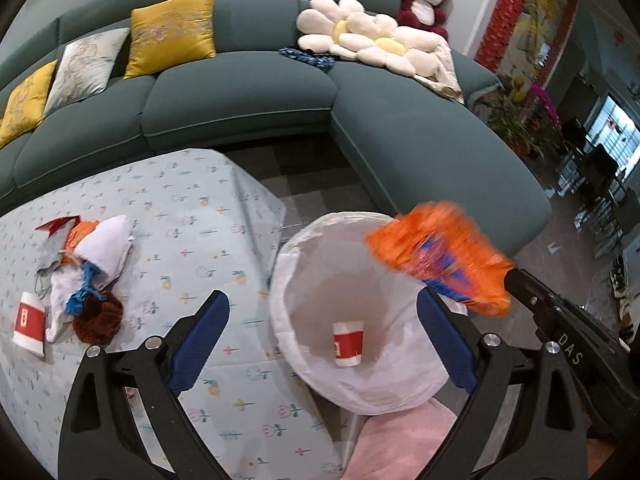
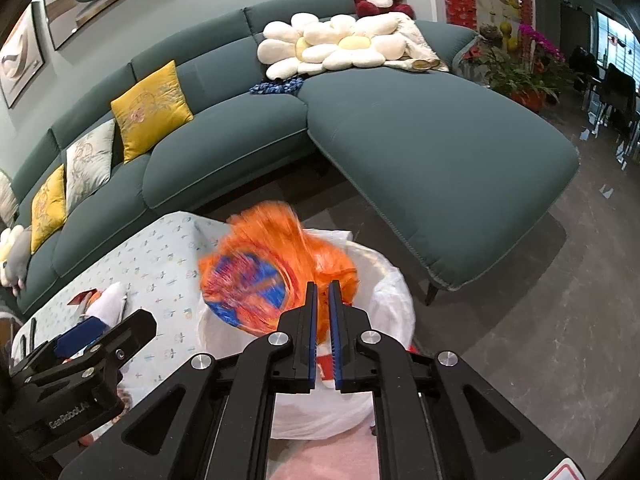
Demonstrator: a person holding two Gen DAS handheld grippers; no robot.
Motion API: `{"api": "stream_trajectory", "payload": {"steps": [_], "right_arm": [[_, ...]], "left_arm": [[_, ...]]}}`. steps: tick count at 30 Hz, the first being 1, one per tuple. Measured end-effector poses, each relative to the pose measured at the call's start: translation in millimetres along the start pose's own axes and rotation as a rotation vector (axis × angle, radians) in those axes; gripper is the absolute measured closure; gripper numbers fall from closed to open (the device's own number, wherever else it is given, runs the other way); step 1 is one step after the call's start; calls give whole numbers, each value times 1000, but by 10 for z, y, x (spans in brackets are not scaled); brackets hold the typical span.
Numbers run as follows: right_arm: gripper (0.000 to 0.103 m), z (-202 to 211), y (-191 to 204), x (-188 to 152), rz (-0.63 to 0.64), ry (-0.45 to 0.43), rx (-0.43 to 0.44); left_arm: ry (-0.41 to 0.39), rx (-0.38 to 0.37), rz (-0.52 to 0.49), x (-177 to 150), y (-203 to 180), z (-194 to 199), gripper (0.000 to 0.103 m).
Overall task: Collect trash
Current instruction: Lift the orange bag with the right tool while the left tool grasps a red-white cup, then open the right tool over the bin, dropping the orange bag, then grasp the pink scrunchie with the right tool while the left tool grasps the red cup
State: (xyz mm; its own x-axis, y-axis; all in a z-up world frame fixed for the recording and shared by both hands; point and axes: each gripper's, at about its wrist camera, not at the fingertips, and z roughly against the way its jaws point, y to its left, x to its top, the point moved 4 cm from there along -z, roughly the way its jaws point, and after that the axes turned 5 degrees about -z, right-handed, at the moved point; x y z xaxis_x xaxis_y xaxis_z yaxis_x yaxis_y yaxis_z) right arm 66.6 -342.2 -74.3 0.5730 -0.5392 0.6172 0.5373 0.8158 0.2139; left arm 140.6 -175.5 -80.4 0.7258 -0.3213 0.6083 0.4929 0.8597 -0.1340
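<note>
Trash: an orange wrapper (image 2: 276, 276) with blue print, blurred in both views, sits above the near rim of the white bin bag (image 1: 288, 280). Right hand-held gripper (image 2: 323, 296) pinches it; the jaws stand nearly together with a thin fold of the wrapper between the blue pads, and most of the wrapper fans out beyond the fingertips. From the left wrist view the same wrapper hangs over the bag's right rim.

Bin bag: mouth open, standing just off the worktop's corner, pink cloth (image 1: 396, 440) at its base. Inside, on the bottom, one white paper cup with a red band (image 1: 348, 344), lying tilted.

Left hand-held gripper (image 1: 324, 320): jaws spread wide, nothing between them. One finger (image 1: 200, 340) is over the worktop edge, the other over the bag's right side.

Worktop (image 1: 192, 208): covered in a pale blue cloth with small floral print. More trash lies at its left side in a loose pile: white crumpled paper (image 1: 108, 248), a red-and-orange wrapper scrap (image 1: 68, 228), blue string or ribbon (image 1: 82, 296), a brown fuzzy lump (image 1: 98, 320). A second red-banded paper cup (image 1: 30, 324) lies flat just left of the pile.

Behind: a teal sectional sofa (image 1: 240, 100) with yellow cushions (image 1: 172, 32), flower-shaped cushions (image 1: 360, 36) and a red-and-white plush toy (image 1: 424, 0).
</note>
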Motion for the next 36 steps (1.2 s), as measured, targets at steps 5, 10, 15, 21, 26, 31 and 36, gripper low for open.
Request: {"api": "stream_trajectory", "payload": {"steps": [5,10,15,21,26,31,36], "right_arm": [[74,-2,157,-39,21,2,9],[67,64,323,-89,46,5,24],[60,128,529,-204,76,16,39],[58,172,832,-382,128,37,67],[53,246,1156,-534,185,43,92],[48,284,1435,-673,239,58,112],[48,301,1698,-841,290,77,127]], "left_arm": [[1,27,36,-68,176,53,9],[9,55,82,-180,406,112,9],[4,83,136,-276,668,222,9],[-10,121,189,-411,988,373,9],[-24,158,234,-512,1269,516,9],[-37,200,275,-614,1539,643,9],[-45,224,329,-750,1830,755,9]]}}
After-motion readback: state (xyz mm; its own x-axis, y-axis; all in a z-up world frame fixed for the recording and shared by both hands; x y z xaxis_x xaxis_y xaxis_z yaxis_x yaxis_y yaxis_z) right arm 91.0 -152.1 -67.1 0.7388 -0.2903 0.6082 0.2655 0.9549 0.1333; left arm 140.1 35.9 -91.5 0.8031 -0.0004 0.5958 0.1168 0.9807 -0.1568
